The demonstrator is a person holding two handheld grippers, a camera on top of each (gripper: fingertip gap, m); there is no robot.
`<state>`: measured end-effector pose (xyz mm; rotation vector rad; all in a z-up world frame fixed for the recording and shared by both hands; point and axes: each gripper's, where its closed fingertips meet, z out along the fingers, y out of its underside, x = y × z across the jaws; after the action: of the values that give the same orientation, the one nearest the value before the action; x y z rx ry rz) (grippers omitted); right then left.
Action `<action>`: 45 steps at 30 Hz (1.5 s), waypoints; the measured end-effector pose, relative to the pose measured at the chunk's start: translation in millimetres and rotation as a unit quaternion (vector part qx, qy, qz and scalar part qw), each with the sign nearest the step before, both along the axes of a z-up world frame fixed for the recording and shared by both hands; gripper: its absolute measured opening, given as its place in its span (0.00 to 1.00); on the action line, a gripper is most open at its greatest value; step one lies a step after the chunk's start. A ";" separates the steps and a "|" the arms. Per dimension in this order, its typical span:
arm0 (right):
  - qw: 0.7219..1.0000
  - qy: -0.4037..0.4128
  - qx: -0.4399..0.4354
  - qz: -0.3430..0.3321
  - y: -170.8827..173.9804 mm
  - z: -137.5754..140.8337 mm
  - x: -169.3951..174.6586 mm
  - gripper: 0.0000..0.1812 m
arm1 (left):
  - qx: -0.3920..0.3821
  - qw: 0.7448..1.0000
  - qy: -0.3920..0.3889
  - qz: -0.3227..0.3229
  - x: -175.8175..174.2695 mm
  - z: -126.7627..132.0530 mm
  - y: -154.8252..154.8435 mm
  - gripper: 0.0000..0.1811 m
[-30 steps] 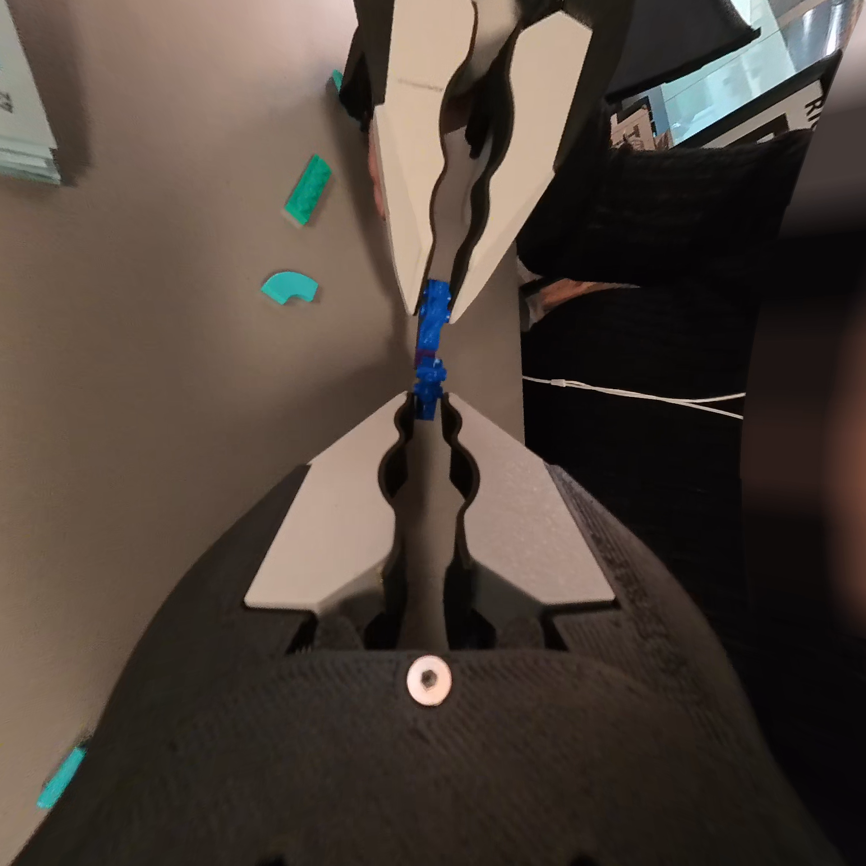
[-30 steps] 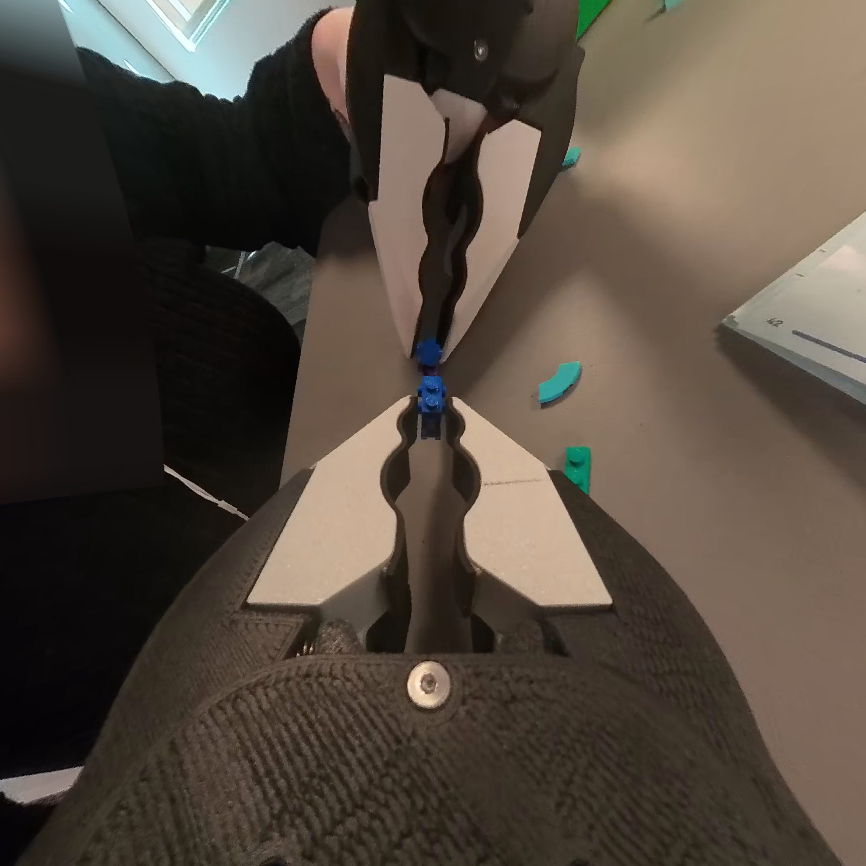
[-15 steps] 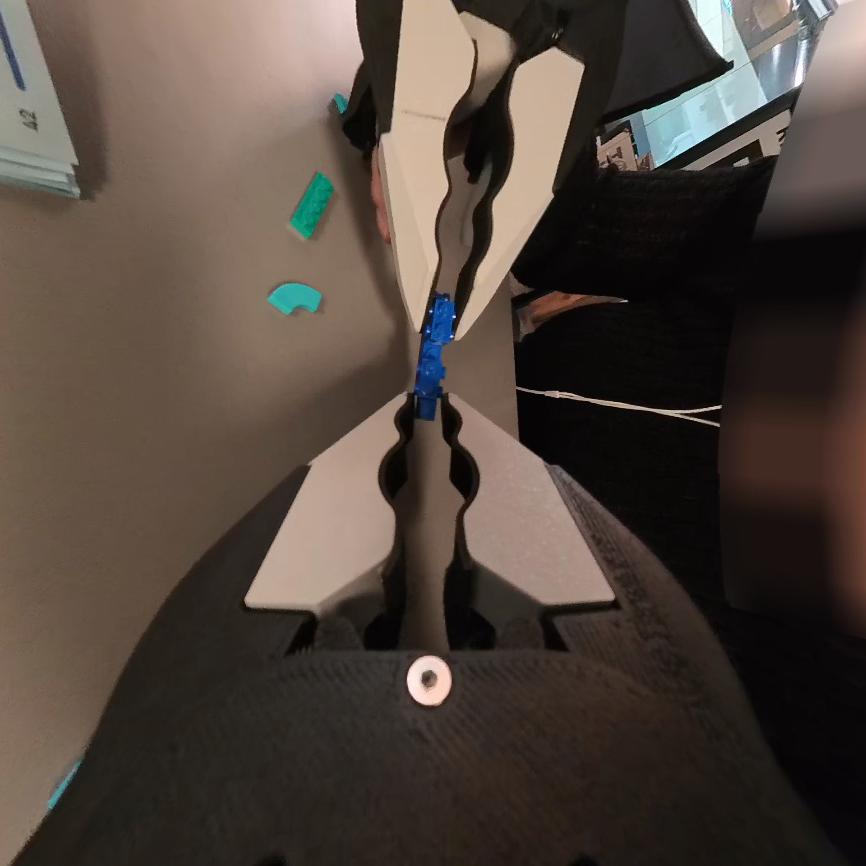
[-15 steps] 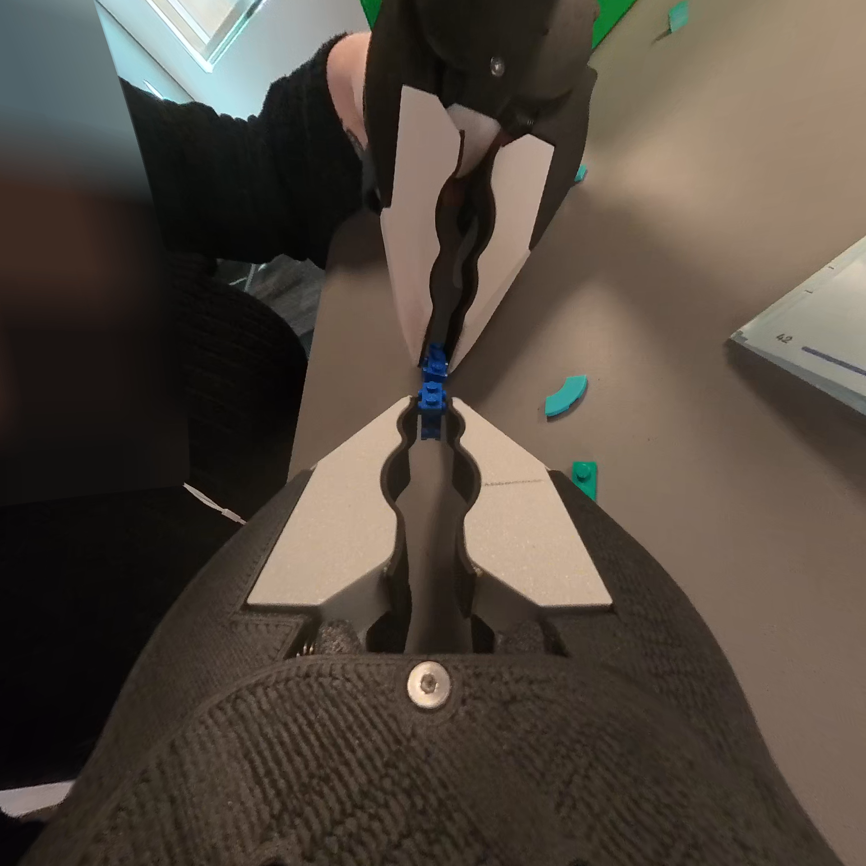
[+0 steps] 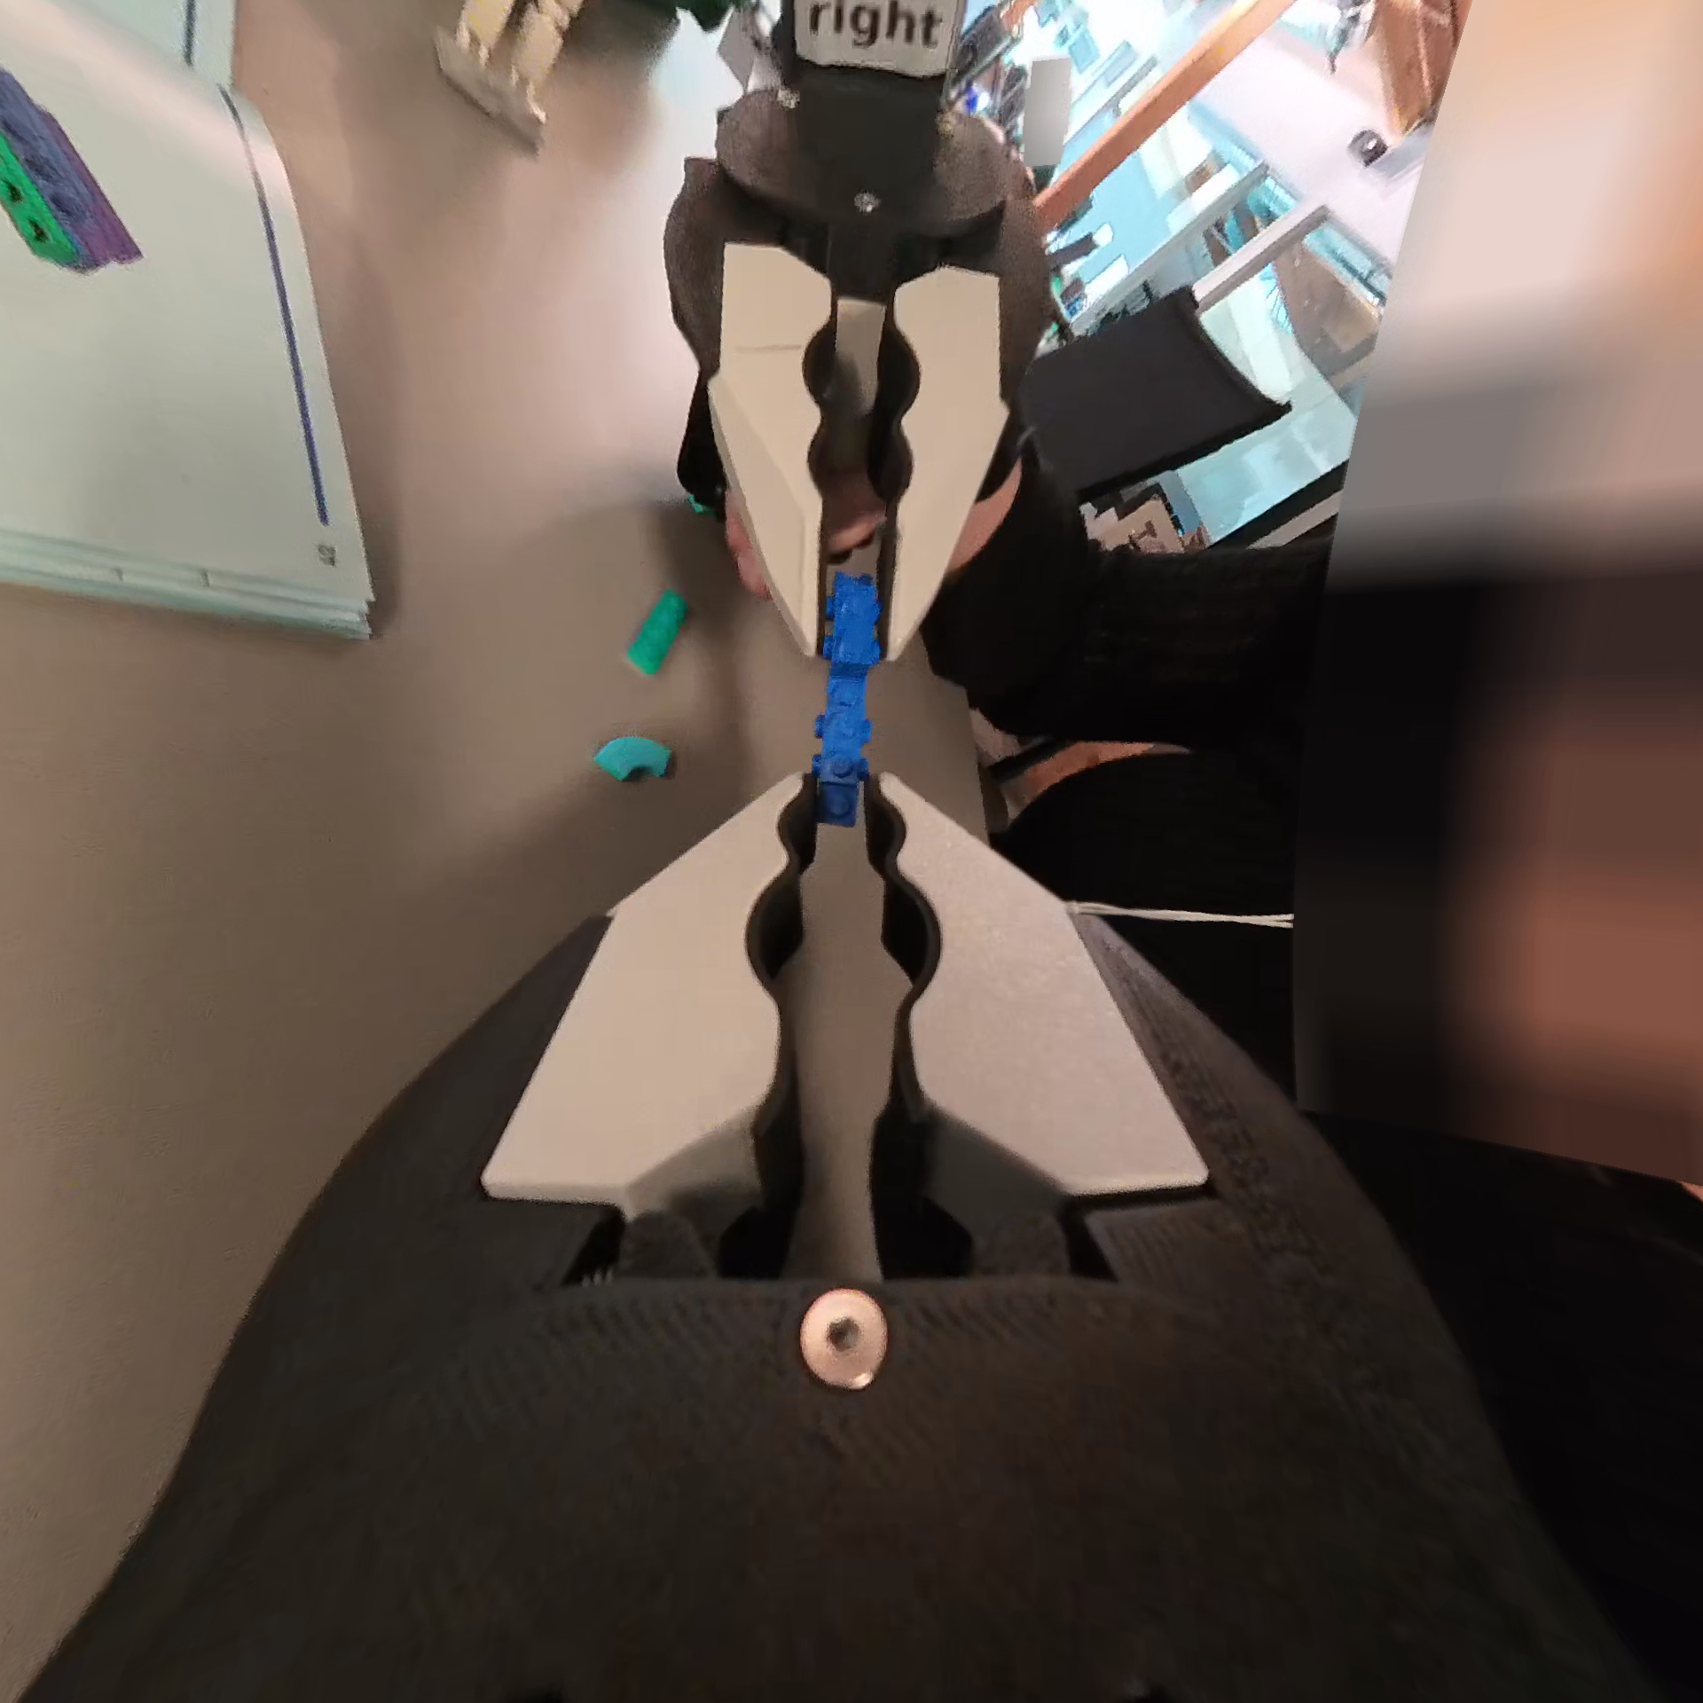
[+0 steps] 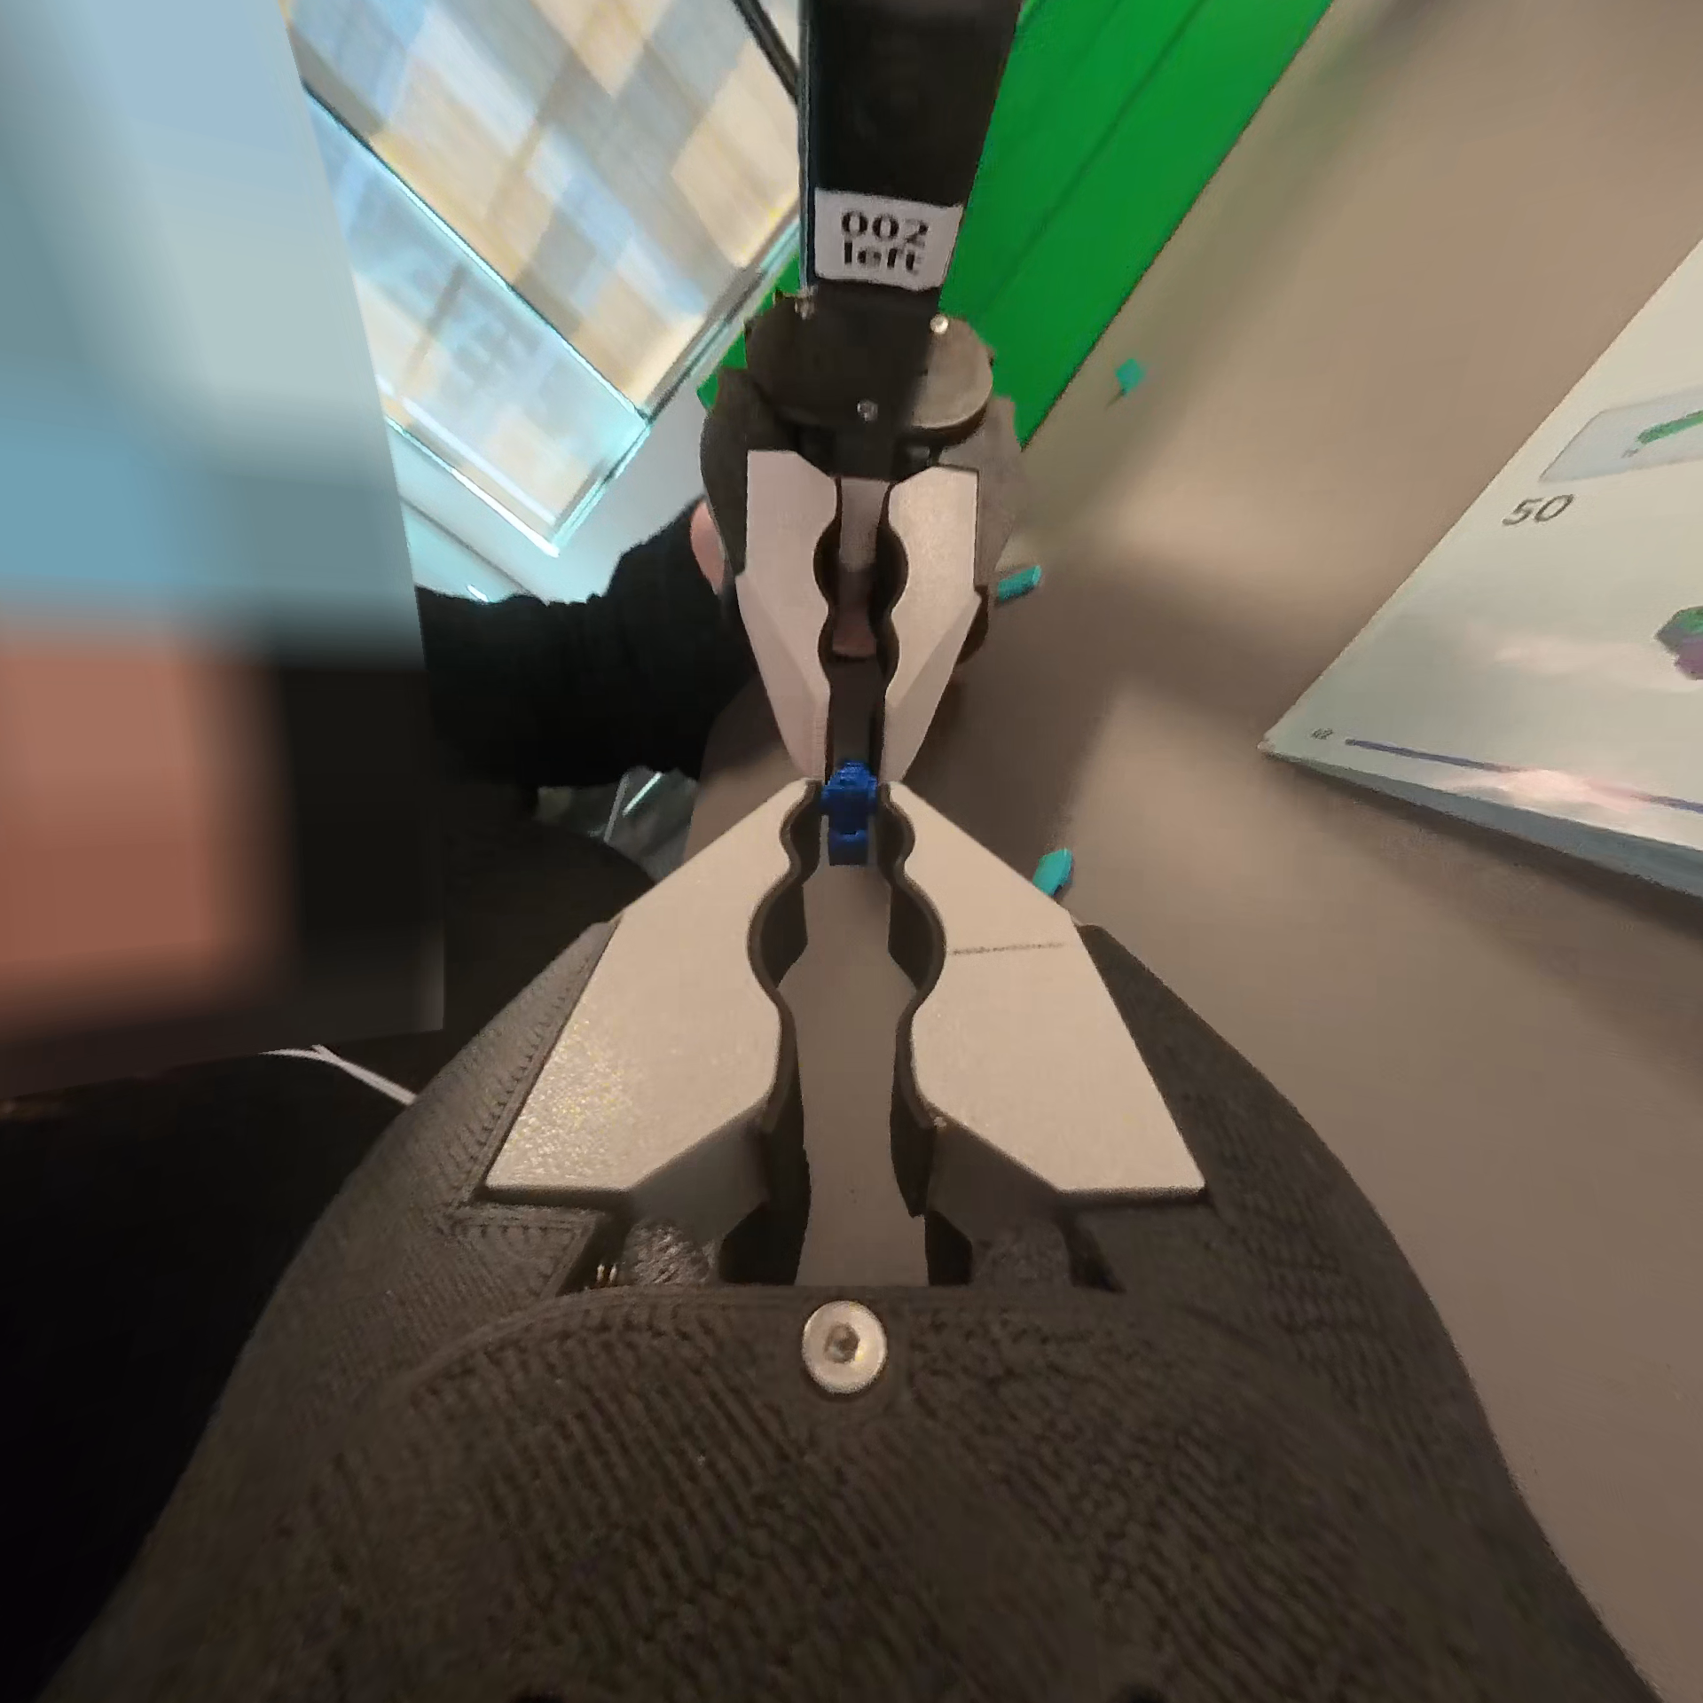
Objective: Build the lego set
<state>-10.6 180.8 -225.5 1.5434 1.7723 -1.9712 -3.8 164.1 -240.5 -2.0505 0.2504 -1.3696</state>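
Note:
A thin string of small blue lego pieces (image 5: 844, 710) is held at both ends, in the air above the brown table's edge. My left gripper (image 5: 839, 794) is shut on its near end. My right gripper (image 5: 852, 636) faces it tip to tip and is shut on the far end. In the right wrist view, my right gripper (image 6: 848, 804) clamps the blue pieces (image 6: 846, 816). The left gripper (image 6: 852, 763) is right beyond, its tips almost touching mine. Most of the string is hidden there.
Two teal pieces lie on the table (image 5: 276, 829): a straight one (image 5: 656, 632) and a curved one (image 5: 631, 757). An open instruction booklet (image 5: 157, 396) lies farther left. A green baseplate (image 6: 1106, 184) is at the back. A person's dark sleeve (image 6: 571, 673) is beside the table edge. The tips of both grippers are at nearly the same place. The green baseplate (image 6: 1106, 184) is about equally far from each gripper, around 30 centimetres.
Both grippers have swung with the blue pieces so that they now face each other head on. The booklet and the green baseplate have come more into view. Both grips are unchanged.

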 end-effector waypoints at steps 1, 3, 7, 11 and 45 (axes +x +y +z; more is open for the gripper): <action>1.000 0.003 -0.005 -0.004 1.2 1.7 -0.7 0.05 | 0.004 1.000 -0.002 0.003 -0.4 1.4 1.0 0.05; 1.000 0.006 -0.011 -0.009 2.7 3.8 -1.7 0.05 | 0.015 1.000 0.000 0.007 -0.4 2.7 2.5 0.05; 1.000 0.011 -0.015 -0.015 4.7 5.9 -3.0 0.05 | 0.024 1.000 -0.002 0.012 -1.0 4.5 4.2 0.05; 1.000 0.014 -0.013 -0.021 7.1 6.8 -3.5 0.05 | 0.032 0.999 -0.005 0.018 -2.0 7.4 5.7 0.05; 0.998 0.036 -0.028 -0.036 6.0 9.7 -11.6 0.05 | 0.053 0.997 -0.010 0.048 -6.6 12.8 13.0 0.05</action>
<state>-22.2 186.8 -215.8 1.5593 1.6941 -2.1159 -10.4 177.1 -227.7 -1.9355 0.2097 -1.2906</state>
